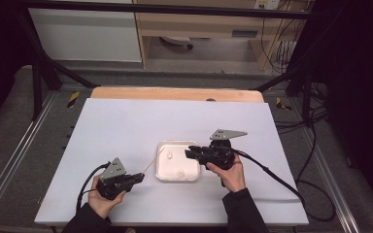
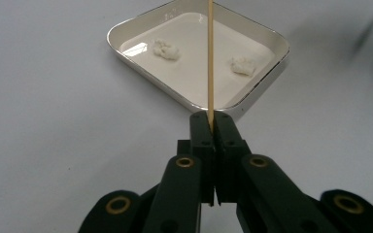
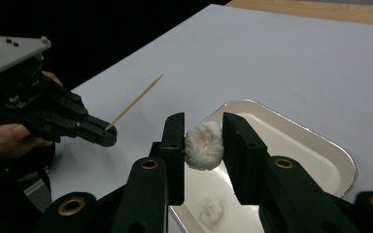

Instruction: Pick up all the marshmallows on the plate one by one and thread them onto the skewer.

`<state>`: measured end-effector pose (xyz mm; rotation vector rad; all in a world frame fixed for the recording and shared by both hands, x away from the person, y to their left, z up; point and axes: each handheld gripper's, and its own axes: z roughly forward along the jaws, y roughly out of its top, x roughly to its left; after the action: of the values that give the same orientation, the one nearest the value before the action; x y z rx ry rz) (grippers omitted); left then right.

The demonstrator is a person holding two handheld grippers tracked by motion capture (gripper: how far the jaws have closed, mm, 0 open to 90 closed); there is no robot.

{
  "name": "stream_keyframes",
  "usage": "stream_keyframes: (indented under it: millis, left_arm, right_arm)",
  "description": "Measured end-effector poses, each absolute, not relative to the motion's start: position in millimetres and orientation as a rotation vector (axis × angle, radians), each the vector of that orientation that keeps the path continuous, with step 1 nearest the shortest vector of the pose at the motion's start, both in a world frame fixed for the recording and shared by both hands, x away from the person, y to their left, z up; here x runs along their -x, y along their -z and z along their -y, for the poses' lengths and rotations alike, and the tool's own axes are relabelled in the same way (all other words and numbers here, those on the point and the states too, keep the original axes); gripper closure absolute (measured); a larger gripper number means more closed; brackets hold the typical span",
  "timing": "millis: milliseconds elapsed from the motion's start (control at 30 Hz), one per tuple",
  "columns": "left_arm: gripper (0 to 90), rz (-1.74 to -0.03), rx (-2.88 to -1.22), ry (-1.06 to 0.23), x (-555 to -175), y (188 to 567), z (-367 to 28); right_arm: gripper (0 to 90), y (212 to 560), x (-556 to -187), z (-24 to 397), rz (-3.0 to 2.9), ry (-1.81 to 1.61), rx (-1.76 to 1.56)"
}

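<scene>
Nearest the person, the left gripper (image 1: 137, 177) sits low over the white tabletop (image 1: 126, 126), its jaws closed tight on the butt of a thin wooden skewer (image 2: 210, 63). The skewer slants up and away from the jaws, its pointed tip out over the near left corner of the tray (image 1: 161, 174). A little farther in, the right gripper (image 1: 188, 153) is held above the tray's right side, pointing left. In the right gripper view its jaws clamp a small, white, ridged dumpling-like piece (image 3: 204, 145) from both sides, lifted clear of the tray floor. The tray is a shallow white dish with rounded corners, standing in the middle of the tabletop between the two hands. Two more of the white pieces (image 2: 166, 49) lie in it, well apart from each other. Beyond the white cover, a strip of bare wooden edge (image 1: 175, 93) shows at the far side.
</scene>
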<state>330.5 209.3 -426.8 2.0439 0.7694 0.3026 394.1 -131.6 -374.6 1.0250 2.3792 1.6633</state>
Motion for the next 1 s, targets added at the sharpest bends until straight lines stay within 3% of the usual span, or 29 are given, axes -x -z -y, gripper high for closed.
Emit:
stream_keyframes:
  millis: [1000]
  left_arm:
    - [88.7,-0.732,-2.045,-0.306,-327,426,-202]
  right_arm:
    - [72.7,375,-419,99,-2.358,-1.924,-1.092]
